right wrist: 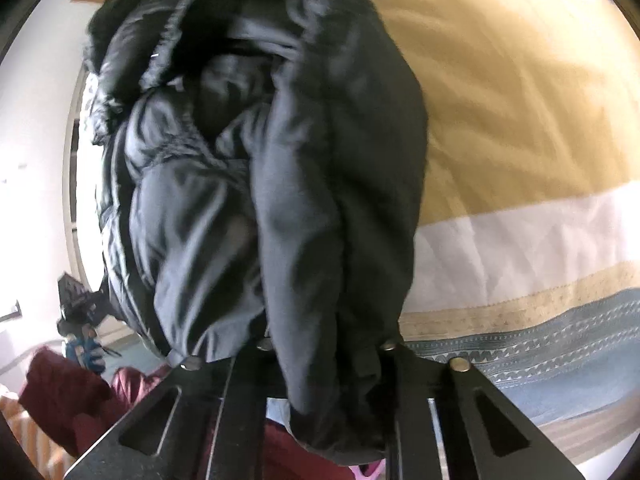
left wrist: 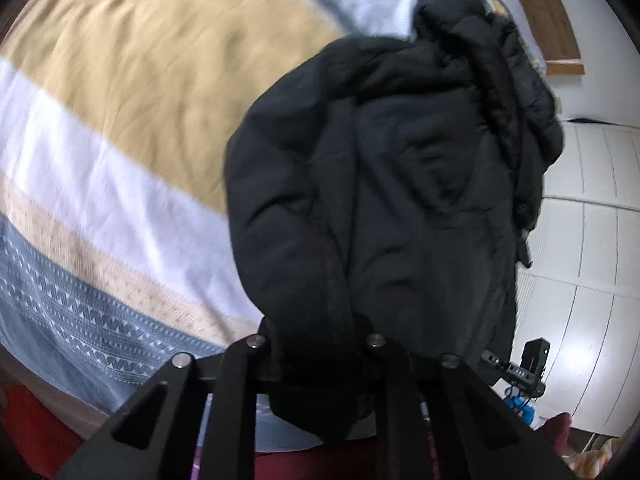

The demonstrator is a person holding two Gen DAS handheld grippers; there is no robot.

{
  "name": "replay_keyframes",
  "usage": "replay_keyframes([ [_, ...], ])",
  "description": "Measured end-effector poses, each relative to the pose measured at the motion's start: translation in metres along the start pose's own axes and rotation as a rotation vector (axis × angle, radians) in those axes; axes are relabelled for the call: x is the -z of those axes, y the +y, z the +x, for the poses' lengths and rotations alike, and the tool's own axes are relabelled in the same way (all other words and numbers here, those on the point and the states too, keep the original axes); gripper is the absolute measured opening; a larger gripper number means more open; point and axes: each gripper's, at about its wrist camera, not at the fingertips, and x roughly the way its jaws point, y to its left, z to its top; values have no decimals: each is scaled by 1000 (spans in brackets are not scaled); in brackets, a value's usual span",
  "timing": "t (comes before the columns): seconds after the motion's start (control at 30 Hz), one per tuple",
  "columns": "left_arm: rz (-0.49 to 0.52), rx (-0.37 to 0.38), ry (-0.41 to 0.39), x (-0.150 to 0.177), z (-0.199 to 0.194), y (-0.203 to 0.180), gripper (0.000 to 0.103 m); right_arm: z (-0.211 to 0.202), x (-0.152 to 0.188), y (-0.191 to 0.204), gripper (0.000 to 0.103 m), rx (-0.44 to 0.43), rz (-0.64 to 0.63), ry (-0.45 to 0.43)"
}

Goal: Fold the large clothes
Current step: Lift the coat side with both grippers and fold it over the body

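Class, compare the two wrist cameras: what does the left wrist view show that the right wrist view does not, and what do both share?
Only the left wrist view shows the white paneled wardrobe and a wooden board at the top.

Only the right wrist view shows the jacket's shiny quilted lining and a window frame.

Both show the black jacket clamped in that camera's gripper, left and right, above the striped bedspread, and the other gripper off to the side.

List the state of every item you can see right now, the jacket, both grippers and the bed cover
black jacket: bunched, lifted, hanging from both grippers, not yet folded.
left gripper: shut on the jacket's fabric.
right gripper: shut on the jacket's fabric.
striped bed cover: spread over the bed, lightly wrinkled.
white wardrobe doors: closed.
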Motion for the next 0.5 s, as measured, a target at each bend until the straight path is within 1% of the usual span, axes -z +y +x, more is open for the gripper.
replay_keyframes([
  [0.03, -3, 15, -21, -4, -6, -5, 13, -8, 0, 4, 10, -6, -9, -15],
  [0.13, 2, 70, -101, -26, -29, -25, 12, -37, -13, 15, 10, -34, -33, -102],
  [0.2, 24, 83, -140, -43, -41, -42, 12, -57, -25, 23, 10, -41, -51, -161],
  [0.27, 29, 95, -173, -59, -48, -55, 12, -78, -45, 33, 9, -37, -75, -229],
  [0.37, -12, 108, -234, -97, -52, -70, 12, -103, -76, 42, 9, -30, -82, -322],
  [0.47, -34, 135, -277, -132, -58, -82, 12, -127, -105, 60, 9, -9, -105, -387],
  [0.5, -27, 153, -301, -146, -61, -95, 12, -134, -114, 62, 9, -7, -113, -404],
])
